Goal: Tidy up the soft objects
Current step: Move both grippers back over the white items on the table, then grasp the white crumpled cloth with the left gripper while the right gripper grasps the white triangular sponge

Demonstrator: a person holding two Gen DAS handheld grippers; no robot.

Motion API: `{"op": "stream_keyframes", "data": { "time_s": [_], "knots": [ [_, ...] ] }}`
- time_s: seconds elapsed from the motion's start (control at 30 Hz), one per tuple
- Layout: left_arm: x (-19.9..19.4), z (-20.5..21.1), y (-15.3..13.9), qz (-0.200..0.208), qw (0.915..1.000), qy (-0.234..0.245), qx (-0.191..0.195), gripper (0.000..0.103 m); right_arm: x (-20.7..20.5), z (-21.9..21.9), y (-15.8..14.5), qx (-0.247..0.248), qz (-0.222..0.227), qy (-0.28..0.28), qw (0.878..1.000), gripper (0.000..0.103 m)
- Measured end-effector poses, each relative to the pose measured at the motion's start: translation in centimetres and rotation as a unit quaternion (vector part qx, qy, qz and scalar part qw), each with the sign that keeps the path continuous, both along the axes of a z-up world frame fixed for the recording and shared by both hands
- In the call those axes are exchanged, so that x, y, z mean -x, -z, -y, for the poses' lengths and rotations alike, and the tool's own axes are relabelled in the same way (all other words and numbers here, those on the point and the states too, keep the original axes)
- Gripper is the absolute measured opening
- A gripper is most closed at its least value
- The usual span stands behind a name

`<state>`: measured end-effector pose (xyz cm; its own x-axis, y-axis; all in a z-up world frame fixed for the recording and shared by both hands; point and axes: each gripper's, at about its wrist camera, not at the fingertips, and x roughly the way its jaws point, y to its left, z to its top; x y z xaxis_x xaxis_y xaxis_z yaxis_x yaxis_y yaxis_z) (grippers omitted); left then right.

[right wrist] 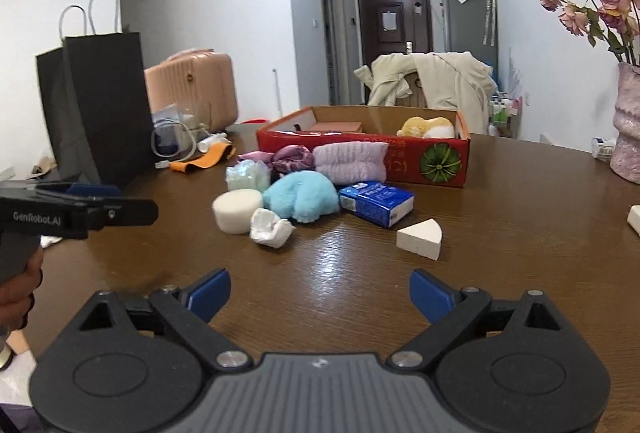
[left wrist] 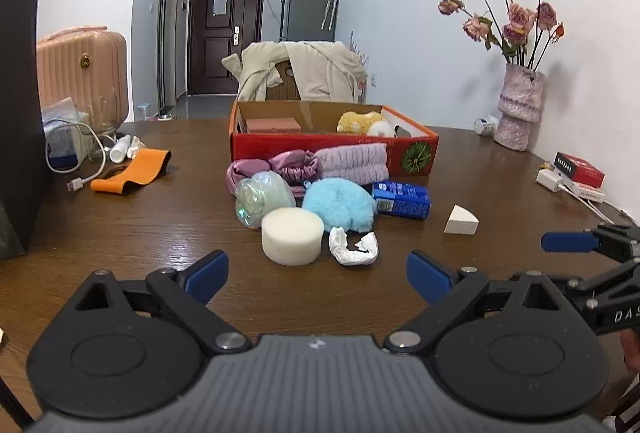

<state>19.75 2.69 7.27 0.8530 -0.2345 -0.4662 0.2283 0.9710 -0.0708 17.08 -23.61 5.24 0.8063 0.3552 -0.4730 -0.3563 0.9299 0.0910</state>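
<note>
Blue-padded, both the left gripper and right gripper hover wide open and empty. Soft things cluster mid-table before the box; the sponge lies nearest. Judged best: straddle it squarely, squeeze gently, lift over the box's near wall. Bare table leaves room at the near edge.

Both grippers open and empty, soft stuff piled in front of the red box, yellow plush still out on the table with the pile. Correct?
Not quite. The yellow plush already lies inside the red box, as the left wrist view shows. The rest stands: left gripper and right gripper are open and empty, with the pile in front of the box.
</note>
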Motion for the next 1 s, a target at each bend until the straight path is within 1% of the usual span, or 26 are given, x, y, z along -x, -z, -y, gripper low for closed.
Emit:
{"op": "stream_keyframes", "data": {
  "time_s": [0.1,0.17,0.2,0.27,0.3,0.4,0.53,0.6,0.63,0.7,0.73,0.77,0.83,0.93,1.0],
  "knots": [
    [-0.9,0.6,0.8,-0.015,0.9996,0.022,0.001,0.096,-0.8,0.2,-0.1,-0.001,-0.002,0.007,1.000,0.092],
    [-2.0,1.6,1.6,-0.030,0.9989,0.036,0.001,0.088,-1.7,0.4,-0.1,0.005,-0.002,0.022,1.000,0.092],
    [-2.7,2.4,2.0,-0.039,0.9984,0.040,-0.005,0.086,-2.3,0.6,-0.1,0.006,-0.004,0.031,0.999,0.091],
    [-4.1,4.0,2.6,-0.042,0.9977,0.049,-0.019,0.081,-3.5,1.2,0.1,0.008,-0.011,0.050,0.999,0.089],
    [-4.8,4.7,2.9,-0.043,0.9974,0.052,-0.025,0.080,-4.0,1.5,0.2,0.009,-0.014,0.058,0.998,0.087],
    [-7.0,6.3,3.7,-0.046,0.9964,0.061,-0.036,0.078,-5.1,2.5,0.4,0.006,-0.021,0.072,0.997,0.087],
    [-9.6,7.1,4.5,-0.064,0.9959,0.050,-0.040,0.075,-6.9,3.2,0.7,0.015,-0.027,0.078,0.996,0.085],
    [-10.4,7.1,4.7,-0.066,0.9959,0.046,-0.041,0.075,-7.9,3.4,0.8,0.017,-0.030,0.078,0.996,0.084],
    [-10.8,7.1,4.9,-0.070,0.9959,0.042,-0.038,0.073,-8.5,3.4,0.9,0.017,-0.031,0.076,0.996,0.083],
    [-11.3,7.1,5.0,-0.074,0.9958,0.040,-0.034,0.061,-9.8,3.4,1.1,0.017,-0.038,0.072,0.997,0.079],
    [-11.5,7.1,5.2,-0.077,0.9956,0.040,-0.034,0.051,-10.5,3.3,1.3,0.016,-0.040,0.070,0.997,0.078],
    [-11.7,7.1,5.3,-0.082,0.9952,0.040,-0.034,0.046,-11.1,3.2,1.5,0.016,-0.044,0.069,0.997,0.076],
    [-12.1,7.0,5.5,-0.089,0.9948,0.039,-0.031,0.043,-12.2,3.1,1.9,0.015,-0.049,0.070,0.996,0.073],
    [-12.0,7.1,5.6,-0.083,0.9952,0.035,-0.039,0.035,-13.4,2.9,2.5,0.018,-0.056,0.076,0.995,0.066],
    [-11.9,7.1,5.7,-0.081,0.9953,0.037,-0.036,0.031,-13.9,2.9,2.9,0.019,-0.063,0.077,0.995,0.057]
  ]
}}
